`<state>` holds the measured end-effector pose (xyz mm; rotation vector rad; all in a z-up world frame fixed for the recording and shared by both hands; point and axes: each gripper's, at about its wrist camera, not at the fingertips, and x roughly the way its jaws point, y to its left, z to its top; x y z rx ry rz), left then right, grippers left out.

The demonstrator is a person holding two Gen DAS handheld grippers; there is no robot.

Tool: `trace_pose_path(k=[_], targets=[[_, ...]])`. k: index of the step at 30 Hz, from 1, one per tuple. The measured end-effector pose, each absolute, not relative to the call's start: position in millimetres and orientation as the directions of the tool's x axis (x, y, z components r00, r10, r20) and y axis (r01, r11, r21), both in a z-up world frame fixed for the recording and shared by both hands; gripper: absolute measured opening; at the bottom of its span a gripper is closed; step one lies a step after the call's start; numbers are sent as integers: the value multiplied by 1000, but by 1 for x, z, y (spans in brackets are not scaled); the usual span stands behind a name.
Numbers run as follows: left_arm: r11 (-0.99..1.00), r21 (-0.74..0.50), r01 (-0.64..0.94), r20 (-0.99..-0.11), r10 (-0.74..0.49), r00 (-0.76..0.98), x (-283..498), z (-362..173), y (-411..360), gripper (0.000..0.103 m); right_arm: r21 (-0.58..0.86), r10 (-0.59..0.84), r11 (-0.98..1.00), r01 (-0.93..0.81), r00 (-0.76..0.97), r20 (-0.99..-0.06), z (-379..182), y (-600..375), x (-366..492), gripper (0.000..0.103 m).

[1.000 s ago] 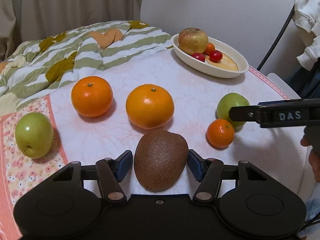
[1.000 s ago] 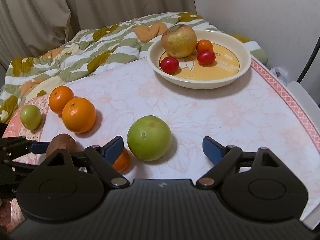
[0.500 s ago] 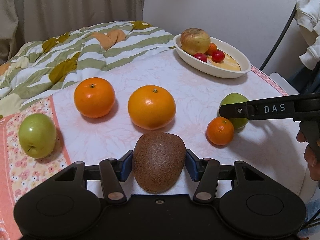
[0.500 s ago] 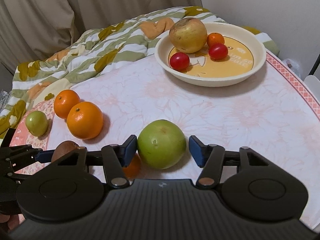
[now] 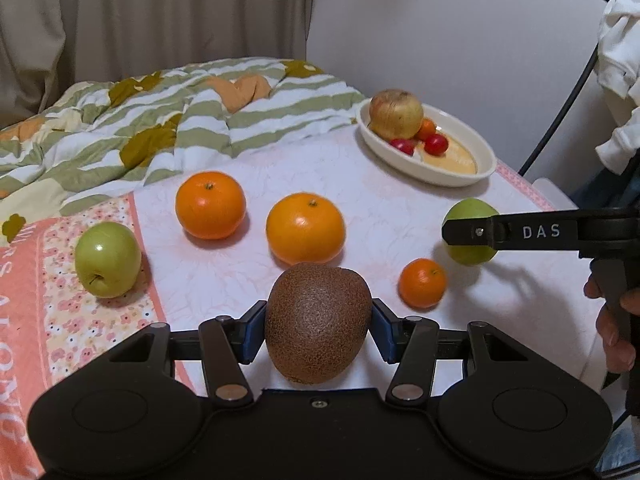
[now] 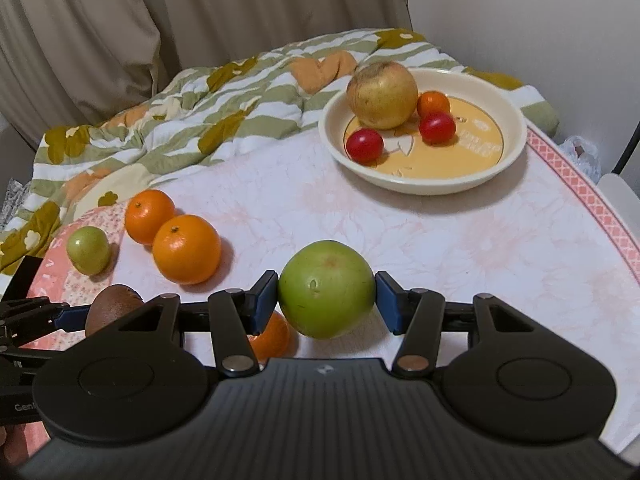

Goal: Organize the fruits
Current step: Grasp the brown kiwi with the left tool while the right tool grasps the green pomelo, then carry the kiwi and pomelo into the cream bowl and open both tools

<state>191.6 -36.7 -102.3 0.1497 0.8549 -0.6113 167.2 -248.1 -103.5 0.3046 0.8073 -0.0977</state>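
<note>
Beige curtain (image 5: 160, 12), hanging in folds along the rear; plain white wall (image 5: 440, 20) to its right; quilt (image 5: 160, 128), green-and-white striped with olive and orange patches, rumpled behind the worktop (image 6: 440, 240); worktop cover pale pink floral, coral patterned border; white garment (image 5: 618, 80) hanging far right; dark cable (image 5: 560, 120) against wall; soft indoor light.

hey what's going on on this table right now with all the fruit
A person is sorting fruit with a handheld gripper in each hand. The left gripper has its fingers closed on a brown kiwi, and the right gripper has just closed on a green apple. A white dish at the far side already holds a yellowish apple and three small red and orange fruits. Two oranges, a small mandarin and another green apple wait on the cloth.
</note>
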Motion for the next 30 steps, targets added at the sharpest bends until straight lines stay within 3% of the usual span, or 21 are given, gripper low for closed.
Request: trace_pose_path(k=[15, 30], targets=[[866, -99, 490, -680, -418, 602, 145, -34, -61, 58, 181, 12, 971, 158, 720, -694, -32, -280, 119, 68], [944, -118, 309, -616, -314, 723, 127, 9, -155, 58, 170, 140, 985, -33, 730, -669, 5, -382, 117, 68]])
